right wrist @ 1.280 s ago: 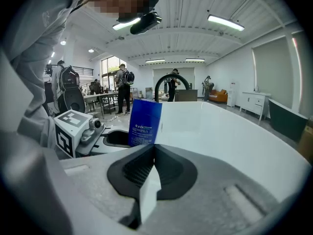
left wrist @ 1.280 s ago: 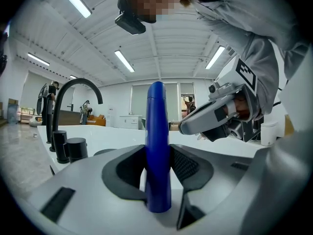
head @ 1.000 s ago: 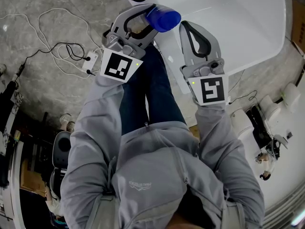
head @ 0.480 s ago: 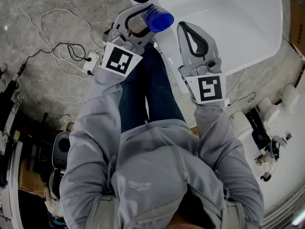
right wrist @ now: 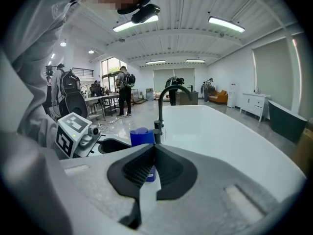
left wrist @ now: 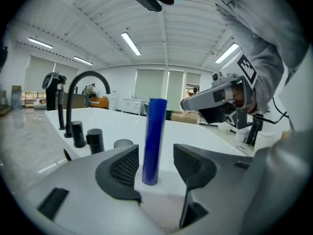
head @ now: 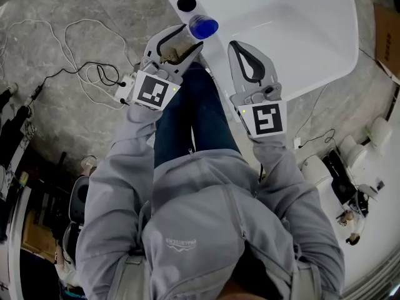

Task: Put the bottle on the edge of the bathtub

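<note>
A blue bottle (head: 203, 27) stands upright on the white bathtub rim (head: 219, 67). In the left gripper view the bottle (left wrist: 155, 141) rises between the two pads with a gap on each side. My left gripper (head: 189, 37) is around it and its jaws are opening, touching nothing. Beside it over the rim, my right gripper (head: 241, 44) is shut and empty. In the right gripper view the bottle (right wrist: 142, 137) shows just beyond the closed right gripper (right wrist: 155, 166), with the left gripper's marker cube to its left.
A black faucet (left wrist: 80, 89) and black knobs (head: 186, 4) stand on the rim beyond the bottle. The tub basin (head: 294, 30) lies to the right. Cables and a power strip (head: 125, 86) lie on the grey floor at left. People stand far off in the right gripper view.
The left gripper has carried the bottle farther onto the rim toward the black knob and set it upright. Its jaws have spread away from the bottle. The right gripper followed alongside, still shut.
</note>
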